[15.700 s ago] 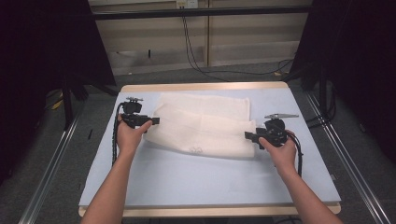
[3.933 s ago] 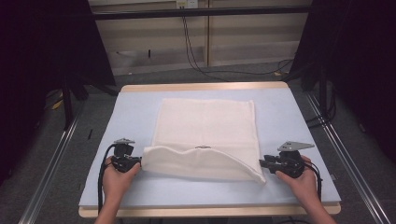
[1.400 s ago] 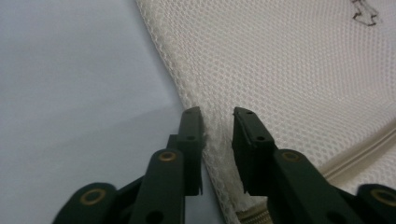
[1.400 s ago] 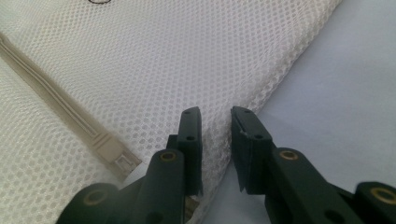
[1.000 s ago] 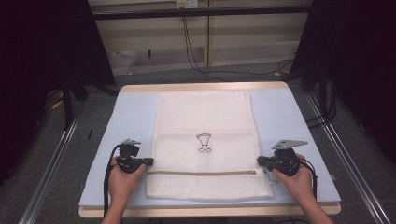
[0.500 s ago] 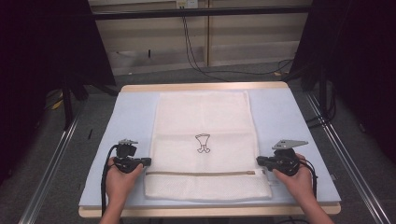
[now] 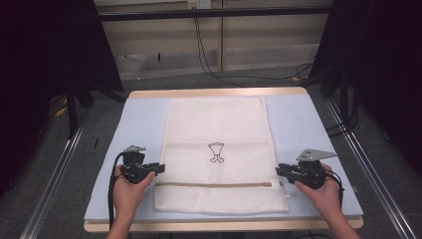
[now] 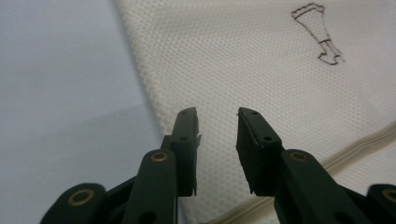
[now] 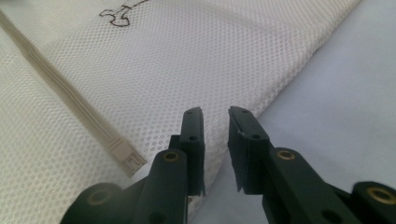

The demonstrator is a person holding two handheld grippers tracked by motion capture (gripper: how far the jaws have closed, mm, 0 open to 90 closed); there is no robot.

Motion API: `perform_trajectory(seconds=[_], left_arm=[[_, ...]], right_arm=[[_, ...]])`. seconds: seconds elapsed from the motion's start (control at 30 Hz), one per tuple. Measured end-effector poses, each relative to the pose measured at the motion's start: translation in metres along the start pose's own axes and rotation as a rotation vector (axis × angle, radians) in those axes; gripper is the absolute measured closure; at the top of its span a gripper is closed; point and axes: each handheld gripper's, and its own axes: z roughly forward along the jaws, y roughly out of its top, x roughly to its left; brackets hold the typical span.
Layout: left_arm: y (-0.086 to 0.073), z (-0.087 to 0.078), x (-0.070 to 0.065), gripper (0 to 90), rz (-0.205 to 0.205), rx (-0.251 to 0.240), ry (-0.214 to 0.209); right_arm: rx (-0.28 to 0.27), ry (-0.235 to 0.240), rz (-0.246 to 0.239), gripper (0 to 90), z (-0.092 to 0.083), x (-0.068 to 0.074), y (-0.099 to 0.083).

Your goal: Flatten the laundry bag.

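Blue table (image 7: 308, 129), cream mesh bag (image 7: 219, 149) flat, left tongs (image 7: 158, 168) and right tongs (image 7: 278, 171) parted, empty, forearms cut off

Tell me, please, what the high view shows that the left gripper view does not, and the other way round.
High view alone: the whole mesh bag lying flat on the blue table mat, both hands, the right gripper at the bag's right edge, and the floor and cables behind.

Left gripper view alone: the fine weave of the mesh, and the left gripper seen close, open, with nothing between its jaws, just over the bag's edge.

Both: the bag, its small black drawing, the zipper line and the mat.
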Motion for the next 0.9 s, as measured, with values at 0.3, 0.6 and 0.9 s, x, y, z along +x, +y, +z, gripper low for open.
perform_trajectory(seconds=[0.3,0.6,0.9], left_arm=[[0.007,0.01,-0.023,60.1,0.021,-0.023,-0.075],[0.013,0.021,-0.046,56.0,0.01,-0.006,-0.14],[0.021,0.027,-0.068,44.1,0.031,0.003,-0.174]], right_arm=[[-0.054,0.008,-0.077,77.0,-0.004,0.007,-0.004],[-0.036,0.018,-0.052,90.0,-0.013,0.007,-0.014],[-0.036,0.019,-0.052,90.0,-0.013,0.014,-0.012]])
